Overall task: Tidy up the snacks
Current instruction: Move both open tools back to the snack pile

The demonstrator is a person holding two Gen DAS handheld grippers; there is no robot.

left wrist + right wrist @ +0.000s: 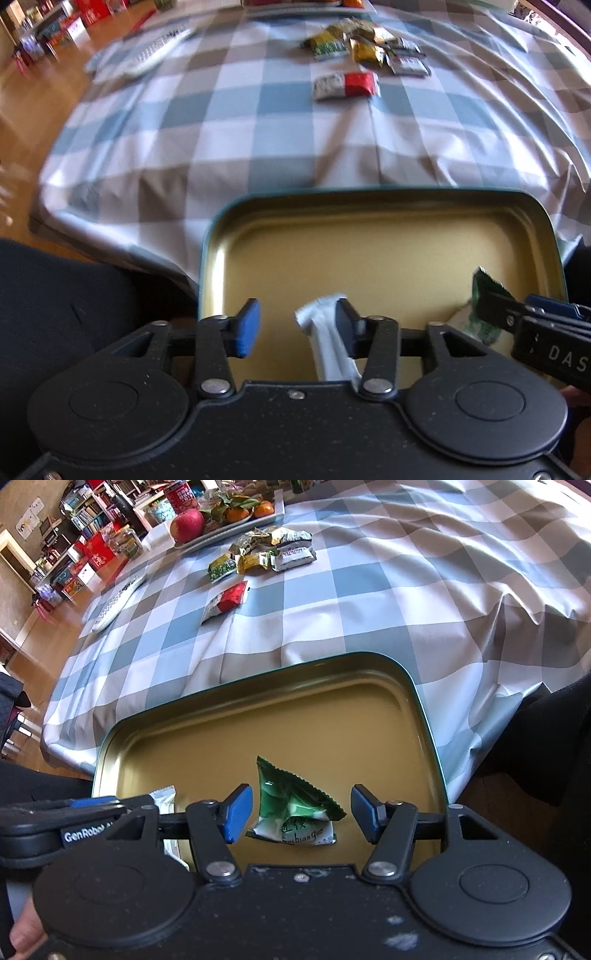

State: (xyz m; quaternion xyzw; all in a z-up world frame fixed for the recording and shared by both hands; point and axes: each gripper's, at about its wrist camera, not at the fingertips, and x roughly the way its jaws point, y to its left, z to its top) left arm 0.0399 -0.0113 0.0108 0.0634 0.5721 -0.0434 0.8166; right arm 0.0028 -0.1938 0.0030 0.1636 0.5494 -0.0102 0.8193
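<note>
A gold tin tray with a dark green rim (436,195) (424,709) sits at the near table edge. My left gripper (297,328) is open above it; a white snack packet (328,336) rests against its right finger. My right gripper (301,814) is open, with a green-and-white snack packet (291,805) standing loose between its fingers in the tray. That green packet also shows in the left wrist view (484,306). The white packet shows at the left in the right wrist view (166,797). A red-and-white packet (345,85) (225,600) lies mid-table, before a pile of several packets (369,46) (262,552).
The table wears a blue, grey and white checked cloth (240,122) (369,590). A white remote control (159,50) (118,602) lies at the left. A plate of fruit with an apple (186,524) and oranges stands at the back. Dark clothing (55,314) borders the near edge.
</note>
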